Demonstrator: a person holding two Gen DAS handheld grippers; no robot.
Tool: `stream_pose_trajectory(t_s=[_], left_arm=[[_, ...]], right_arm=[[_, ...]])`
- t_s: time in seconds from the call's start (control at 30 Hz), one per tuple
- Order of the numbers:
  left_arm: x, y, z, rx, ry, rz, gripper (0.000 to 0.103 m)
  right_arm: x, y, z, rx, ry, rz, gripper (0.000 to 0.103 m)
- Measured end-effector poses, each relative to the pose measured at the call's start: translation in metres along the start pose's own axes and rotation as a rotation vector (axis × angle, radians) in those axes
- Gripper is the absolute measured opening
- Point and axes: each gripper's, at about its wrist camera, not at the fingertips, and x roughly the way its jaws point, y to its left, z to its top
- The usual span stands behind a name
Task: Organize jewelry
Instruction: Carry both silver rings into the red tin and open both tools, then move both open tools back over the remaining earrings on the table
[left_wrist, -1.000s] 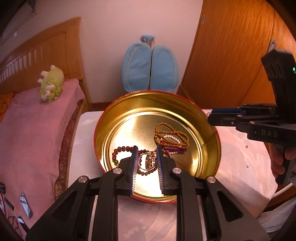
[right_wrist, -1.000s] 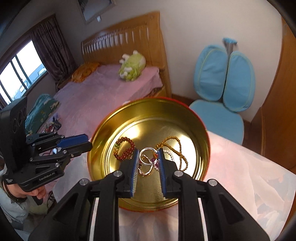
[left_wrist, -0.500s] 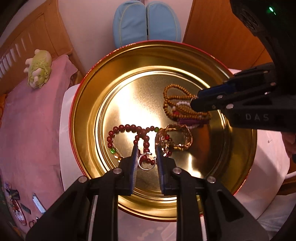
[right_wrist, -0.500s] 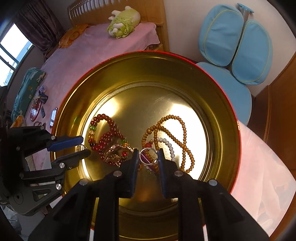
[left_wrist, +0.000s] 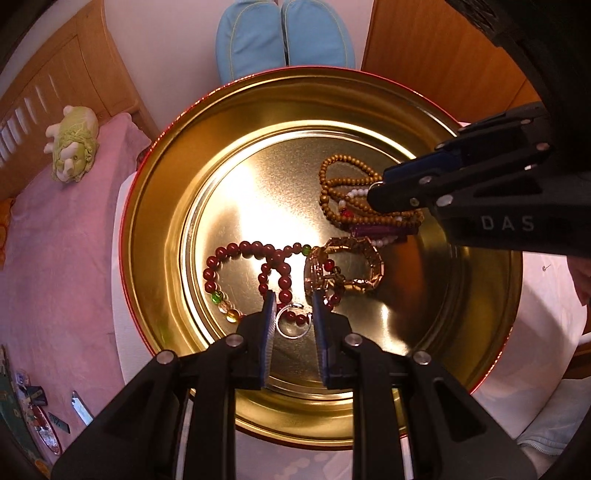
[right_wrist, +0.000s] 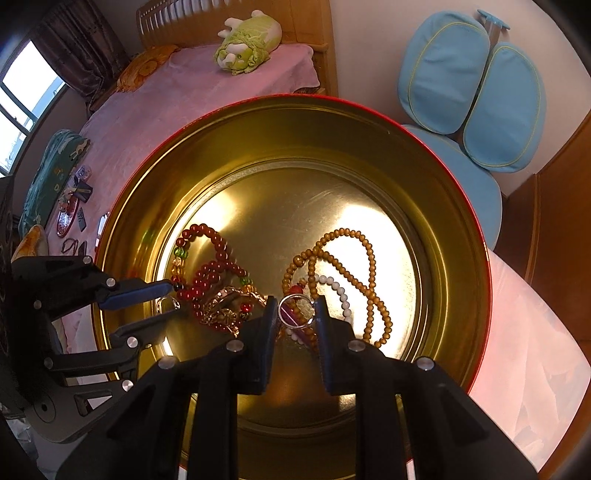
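Gold-coloured metal all round: sits inside the round tin (left_wrist: 155, 229), red along the outer rim, low-walled, with a stepped ledge ringing the flat floor. Rests on a pale-covered table (left_wrist: 546, 295) beside a pink bed (left_wrist: 55, 258).

At the left gripper (left_wrist: 293, 314): pinches the left-hand ring (left_wrist: 291, 326), thin and silver, between blue pads set narrowly apart, low over the near part of the floor. Hangs just above the near end of the red bead bracelet (left_wrist: 240, 247), whose loops spread leftward toward the ledge. Touching the red beads on the right, a gold link bracelet (left_wrist: 369, 258).

At the right gripper (right_wrist: 297, 310): clamps the right-hand ring (right_wrist: 297, 295), also silver, upright between its pads, directly over the brown bead strand (right_wrist: 365, 258), a run of white beads (right_wrist: 340, 291) and a purple piece (left_wrist: 376, 230) lying under that strand. Seen from the left wrist, reaches in from the right wall with tips over the same heap.

Leaves bare floor in the far half of the tin (right_wrist: 277, 221) and a strip between the red beads and the brown strand. Crowds the near-middle, where both sets of fingers and all the jewellery lie close. Keeps both grippers well inside the rim, apart from each other, with the gold bracelet between them.
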Motion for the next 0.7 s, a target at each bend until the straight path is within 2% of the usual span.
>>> stream_pose_trajectory(t_s=[0.1,0.13,0.17,0.2,0.23,0.37,0.53,0.6,0.7], left_arm=[[-0.006,-0.011,-0.002,0.045,-0.020,0.046,0.021],[-0.008,-0.015,-0.002,0.064,-0.021,0.065,0.023],[-0.008,-0.016,-0.002,0.075,-0.019,0.082,0.030],[-0.008,-0.019,-0.003,0.083,-0.016,0.105,0.054],[-0.009,-0.021,-0.004,0.089,-0.020,0.126,0.065],[-0.013,-0.024,-0.008,0.097,-0.031,0.142,0.065],[-0.014,-0.023,-0.014,0.075,-0.020,0.135,0.065],[-0.015,-0.024,-0.015,0.063,-0.017,0.130,0.065],[-0.016,-0.023,-0.017,0.042,-0.010,0.121,0.065]], right_arm=[[-0.005,0.007,0.001,-0.032,-0.027,-0.009,0.023],[-0.006,0.009,0.001,-0.041,-0.039,-0.017,0.027],[-0.006,0.010,0.001,-0.044,-0.037,-0.021,0.052],[-0.004,0.011,0.001,-0.042,-0.023,-0.017,0.071],[-0.004,0.012,0.001,-0.045,-0.025,-0.024,0.074],[-0.008,0.016,-0.001,-0.061,-0.057,-0.048,0.076],[-0.013,0.016,-0.005,-0.053,-0.083,-0.030,0.084],[-0.015,0.016,-0.007,-0.052,-0.087,-0.030,0.091],[-0.019,0.014,-0.012,-0.044,-0.092,-0.030,0.094]])
